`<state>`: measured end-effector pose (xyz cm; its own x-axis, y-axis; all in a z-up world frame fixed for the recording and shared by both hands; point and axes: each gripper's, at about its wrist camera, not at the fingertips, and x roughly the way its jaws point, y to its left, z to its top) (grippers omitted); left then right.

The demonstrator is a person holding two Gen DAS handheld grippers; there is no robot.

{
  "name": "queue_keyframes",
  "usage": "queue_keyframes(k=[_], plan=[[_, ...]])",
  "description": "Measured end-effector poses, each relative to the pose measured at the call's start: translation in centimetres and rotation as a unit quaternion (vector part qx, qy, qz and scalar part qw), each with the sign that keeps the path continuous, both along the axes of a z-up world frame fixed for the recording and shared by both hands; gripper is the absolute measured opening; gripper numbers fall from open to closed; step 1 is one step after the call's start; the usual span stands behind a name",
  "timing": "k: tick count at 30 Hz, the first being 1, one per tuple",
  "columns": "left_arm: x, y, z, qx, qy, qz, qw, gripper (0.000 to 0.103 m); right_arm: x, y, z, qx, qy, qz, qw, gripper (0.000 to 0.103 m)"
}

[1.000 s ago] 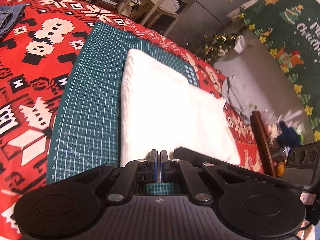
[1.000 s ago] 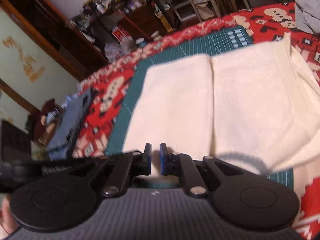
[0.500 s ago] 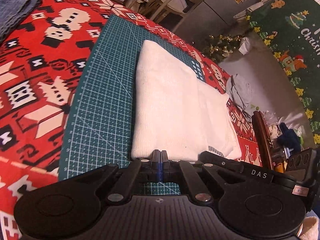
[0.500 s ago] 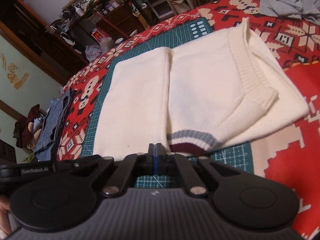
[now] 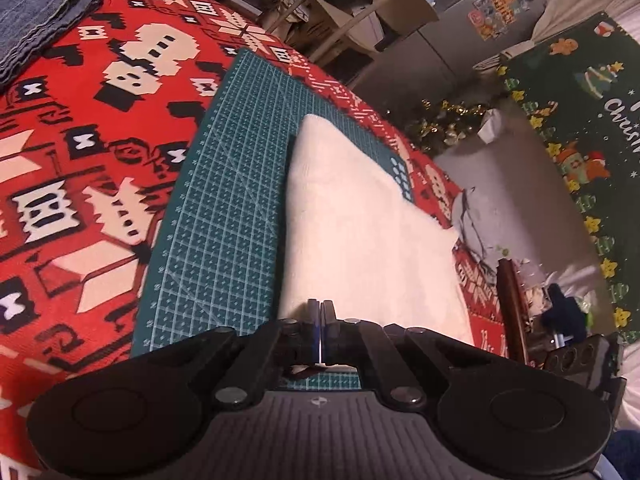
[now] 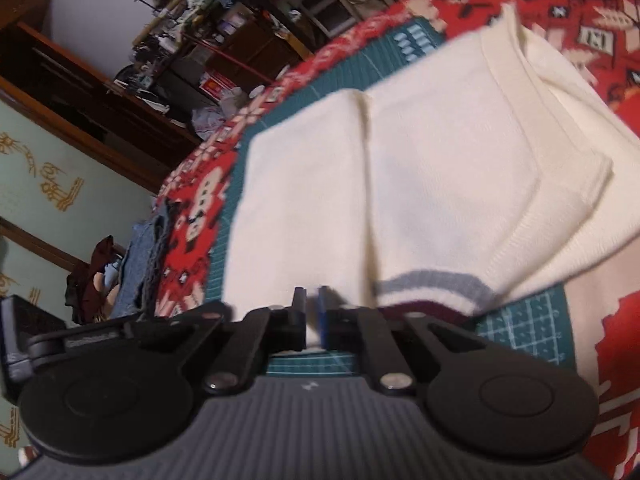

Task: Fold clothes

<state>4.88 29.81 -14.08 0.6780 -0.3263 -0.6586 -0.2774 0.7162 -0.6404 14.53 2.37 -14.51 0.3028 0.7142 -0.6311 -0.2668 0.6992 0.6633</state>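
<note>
A cream knit sweater (image 6: 420,184) lies folded on a green cutting mat (image 5: 236,208), its right side overhanging the mat onto the red patterned cloth (image 5: 80,128) that covers the counter. A vertical fold line runs down its middle, and a hem striped in grey and maroon (image 6: 432,292) rests at the near edge. The left gripper (image 5: 320,320) sits at the sweater's near edge, its blue-padded fingers drawn together with no visible gap; whether cloth is caught between them cannot be told. In the right wrist view, which is blurred, the right gripper (image 6: 311,312) shows a narrow gap between its fingers, with cream fabric visible in that gap at the near edge of the left panel; whether the pads press on it cannot be told. Folded denim (image 5: 36,12) lies on the cloth well apart from the mat, at the far left. A dark green Christmas rug (image 5: 580,128) covers the floor beyond the counter.
</note>
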Motion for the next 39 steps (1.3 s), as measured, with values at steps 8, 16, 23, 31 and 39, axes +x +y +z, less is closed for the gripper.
queue_keyframes(k=[8,16,23,31,39], plan=[[-1.0,-0.7,0.2,0.04,0.021,-0.004,0.999,0.003,-0.6,-2.3,-0.5,0.006,0.021,-0.031,0.999,0.0],[-1.5,-0.9,1.9,0.027,-0.035,-0.015,0.9989,0.002,-1.1,-2.5,1.4,0.041,-0.003,-0.032,0.999,0.009],[1.6,-3.8,0.5,0.044,-0.024,-0.067,0.9965,0.002,-0.3,0.7,0.0,0.071,0.021,0.0,0.997,0.009],[1.0,-3.5,-0.1,0.048,-0.011,-0.06,0.997,0.003,-0.3,-0.2,-1.8,0.058,0.057,-0.039,0.996,0.0],[-0.2,-3.5,0.2,0.05,0.003,-0.054,0.9973,0.002,-0.8,-3.1,-2.0,0.058,0.078,-0.091,0.991,0.0]])
